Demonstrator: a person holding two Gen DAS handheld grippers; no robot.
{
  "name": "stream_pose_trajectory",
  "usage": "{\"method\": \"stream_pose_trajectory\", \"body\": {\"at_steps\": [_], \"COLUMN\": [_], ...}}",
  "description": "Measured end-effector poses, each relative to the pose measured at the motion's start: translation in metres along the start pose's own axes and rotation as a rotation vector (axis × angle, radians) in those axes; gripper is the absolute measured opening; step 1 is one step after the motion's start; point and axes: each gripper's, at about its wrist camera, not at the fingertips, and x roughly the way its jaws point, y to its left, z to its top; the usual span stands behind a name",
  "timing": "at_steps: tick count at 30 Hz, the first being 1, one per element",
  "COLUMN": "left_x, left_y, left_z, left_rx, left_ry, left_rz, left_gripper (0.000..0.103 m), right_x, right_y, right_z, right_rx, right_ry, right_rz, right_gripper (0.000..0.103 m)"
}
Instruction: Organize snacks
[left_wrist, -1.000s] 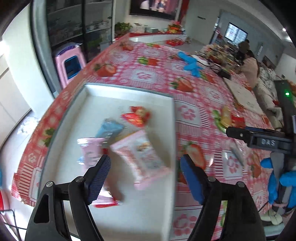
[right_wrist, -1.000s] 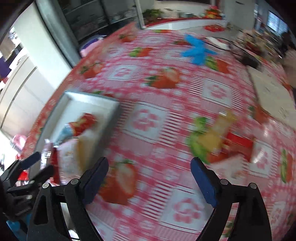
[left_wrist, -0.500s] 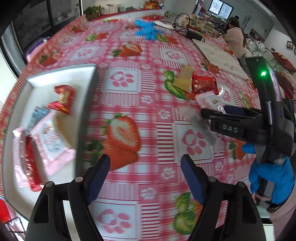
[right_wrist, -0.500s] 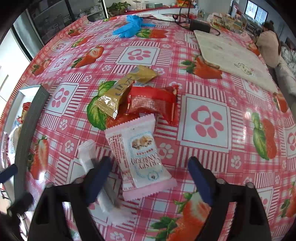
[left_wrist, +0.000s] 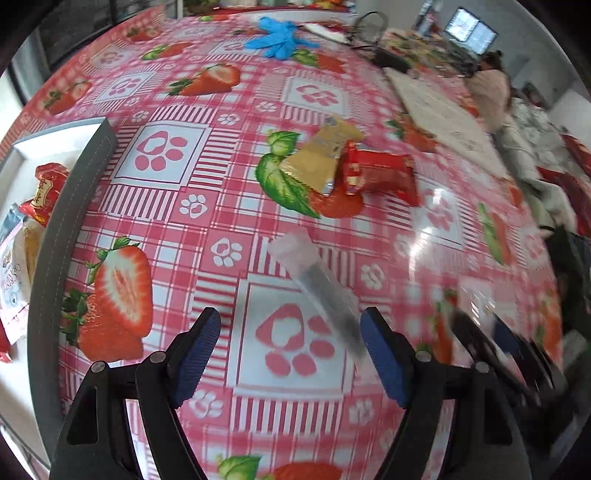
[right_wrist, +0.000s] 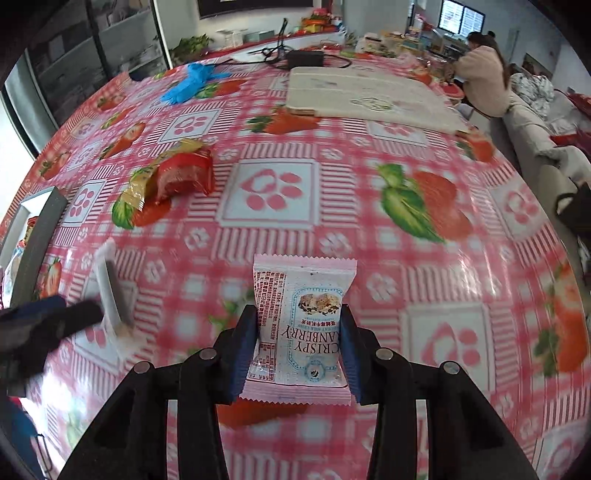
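In the lower centre of the right wrist frame, the right tool was closing, its blue pads at the long side edges of the pink-and-white flat plastic cranberry snack packet, probably light, crinkly, slippery and crushable, so best pinched at its middle.

The right gripper is closing its jaws on a pink cranberry snack packet; red and gold packets lie farther off on the worktop.
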Motion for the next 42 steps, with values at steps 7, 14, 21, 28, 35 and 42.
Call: {"method": "stream_pose_trajectory", "body": {"at_steps": [7,14,21,28,35,42], "left_x": [0.003,-0.004,0.004,0.006,0.007,0.007], "left_y": [-0.004,0.024,0.018,0.023,0.024,0.024], "left_z": [-0.007,-0.001,-0.009,-0.013,-0.014,-0.014], "left_rx": [0.147,0.222,0.263,0.232,0.229,0.229], "left_ry": [-0.128,-0.142,-0.213,-0.258,-0.269,-0.269], "left_rz": [0.117,0.060,0.080,0.062,0.063,0.063], "left_gripper": [0.071,0.063,0.094,0.103,0.103,0.103], "right_x": [0.000,0.000,0.007,0.007,0.008,0.008], "right_y": [0.003,0.003,0.007,0.009,0.009,0.009], "right_z": [-0.009,-0.019,-0.014,-0.016,-0.017,-0.017], "right_rx": [-0.012,-0.009,-0.002,-0.006,-0.002,-0.004], "right_ry": [-0.006,-0.032,-0.046,-0.098,-0.109,-0.109], "right_rz": [0.020,-0.007,-0.022,-0.020,-0.019,-0.019], "right_gripper": [0.087,0.094,0.103,0.103,0.103,0.103]}}
